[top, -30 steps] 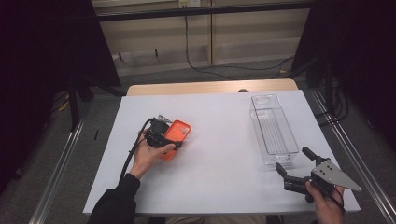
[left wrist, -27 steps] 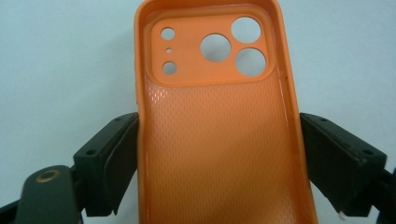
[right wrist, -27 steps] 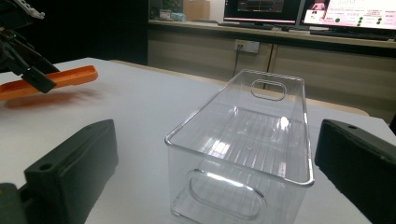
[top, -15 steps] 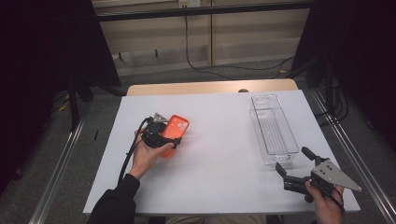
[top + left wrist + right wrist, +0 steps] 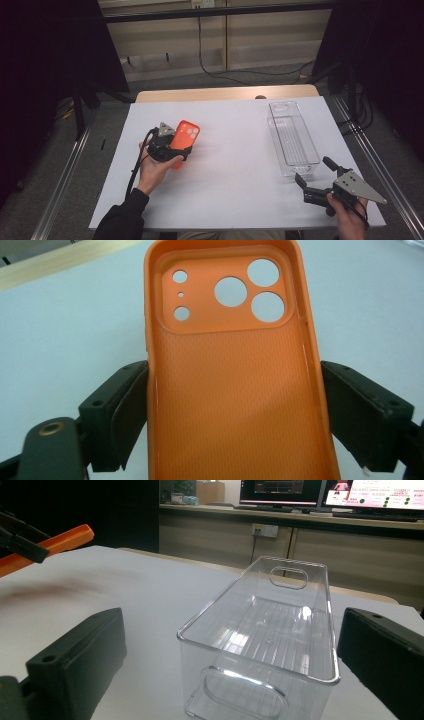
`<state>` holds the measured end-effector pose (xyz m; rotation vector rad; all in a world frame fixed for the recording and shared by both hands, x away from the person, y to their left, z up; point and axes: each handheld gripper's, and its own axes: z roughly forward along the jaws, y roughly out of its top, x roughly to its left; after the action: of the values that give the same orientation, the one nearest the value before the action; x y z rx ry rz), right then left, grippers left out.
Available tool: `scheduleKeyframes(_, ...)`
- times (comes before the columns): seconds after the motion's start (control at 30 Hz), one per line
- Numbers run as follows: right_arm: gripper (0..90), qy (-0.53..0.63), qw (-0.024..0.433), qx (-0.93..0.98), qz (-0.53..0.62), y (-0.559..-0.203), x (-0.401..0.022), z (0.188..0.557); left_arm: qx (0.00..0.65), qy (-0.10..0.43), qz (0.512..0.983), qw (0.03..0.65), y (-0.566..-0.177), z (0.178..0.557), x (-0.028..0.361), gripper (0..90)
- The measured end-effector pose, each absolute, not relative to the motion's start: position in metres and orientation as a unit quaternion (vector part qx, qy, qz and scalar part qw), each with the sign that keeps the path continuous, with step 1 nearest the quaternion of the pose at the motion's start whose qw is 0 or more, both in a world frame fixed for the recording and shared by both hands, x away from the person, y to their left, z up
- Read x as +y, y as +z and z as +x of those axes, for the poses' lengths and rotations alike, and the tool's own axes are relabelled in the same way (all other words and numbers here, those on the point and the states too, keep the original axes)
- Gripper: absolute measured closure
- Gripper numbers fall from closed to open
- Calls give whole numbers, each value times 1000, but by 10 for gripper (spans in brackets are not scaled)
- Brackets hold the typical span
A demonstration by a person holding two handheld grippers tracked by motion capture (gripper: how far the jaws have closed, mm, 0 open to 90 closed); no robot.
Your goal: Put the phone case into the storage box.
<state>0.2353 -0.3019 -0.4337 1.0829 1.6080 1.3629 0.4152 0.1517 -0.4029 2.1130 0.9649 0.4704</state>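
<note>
my left gripper [image 5: 176, 146] clamps the orange phone case [image 5: 184, 140] near the table's [image 5: 235, 200] left edge; my right gripper [image 5: 314, 176] gapes empty by the clear bin [image 5: 292, 137].

Even light from overhead brightens the white table [image 5: 240, 165] while the surrounding room stays dark. Glare streaks the clear plastic bin [image 5: 280, 630]. The gripper views are soft, jaws blurred up close.

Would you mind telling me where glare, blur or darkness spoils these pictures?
High view: dark surroundings, table evenly lit. Left gripper view: soft all over; faint sheen along the case edges. Right gripper view: bright glints on the bin; near jaws and the case at far left blurred.
</note>
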Motion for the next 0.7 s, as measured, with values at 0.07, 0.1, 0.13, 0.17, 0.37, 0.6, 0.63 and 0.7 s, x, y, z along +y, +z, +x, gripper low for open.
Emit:
scheduleKeyframes(0.07, 0, 533, 376, 629, 423, -434, -301, 236, 374, 182, 827, 379, -401, 412, 151, 159)
scheduleKeyframes(0.1, 0, 532, 376, 630, 422, -434, -301, 236, 374, 185, 825, 383, -401, 411, 151, 159)
scheduleKeyframes(0.13, 0, 533, 376, 630, 421, -434, -300, 236, 369, 185, 827, 381, -401, 410, 150, 159)
scheduleKeyframes(0.17, 0, 532, 377, 631, 421, -433, -299, 236, 373, 185, 823, 387, -401, 408, 149, 159)
scheduleKeyframes(0.37, 0, 533, 373, 632, 421, -433, -297, 237, 359, 189, 828, 386, -401, 396, 151, 159)
scheduleKeyframes(0.6, 0, 531, 369, 637, 419, -431, -292, 240, 352, 196, 825, 397, -402, 385, 155, 159)
scheduleKeyframes(0.63, 0, 532, 368, 636, 421, -431, -291, 240, 352, 196, 824, 398, -402, 384, 155, 159)
scheduleKeyframes(0.7, 0, 533, 368, 637, 418, -430, -290, 241, 351, 194, 823, 402, -402, 382, 154, 159)
